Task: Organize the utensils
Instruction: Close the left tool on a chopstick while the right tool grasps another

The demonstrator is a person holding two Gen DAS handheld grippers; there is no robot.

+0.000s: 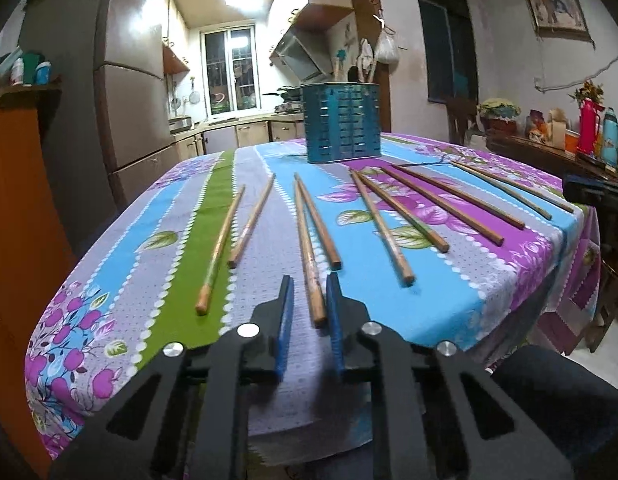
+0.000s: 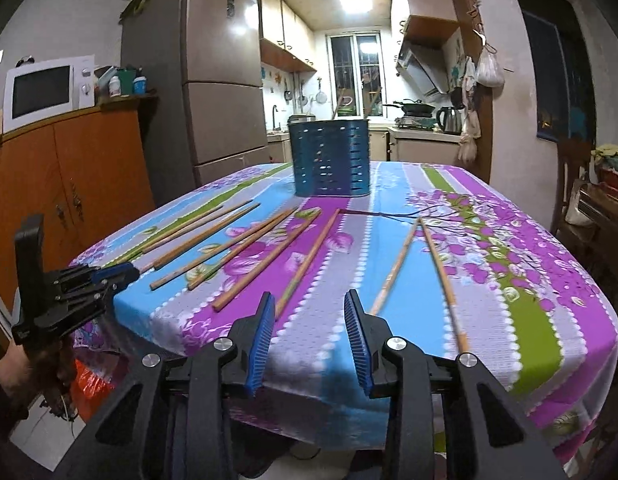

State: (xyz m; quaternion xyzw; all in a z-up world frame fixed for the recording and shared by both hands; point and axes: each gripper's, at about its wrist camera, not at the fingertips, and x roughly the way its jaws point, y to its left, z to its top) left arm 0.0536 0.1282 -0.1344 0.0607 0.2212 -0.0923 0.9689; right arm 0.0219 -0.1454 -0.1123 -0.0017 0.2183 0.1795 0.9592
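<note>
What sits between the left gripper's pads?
In the left wrist view, the near end of one chopstick lies between the left gripper pads, touching the right one; a gap remains on the other side.

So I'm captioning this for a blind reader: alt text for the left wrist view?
The left tool straddles the near end of a wooden chopstick on a floral tablecloth. More chopsticks fan out beyond, before a blue slotted holder.

Floral tablecloth (image 1: 449, 292), fridge (image 2: 225, 80), microwave (image 2: 41, 92), kettle (image 2: 449, 120).
</note>
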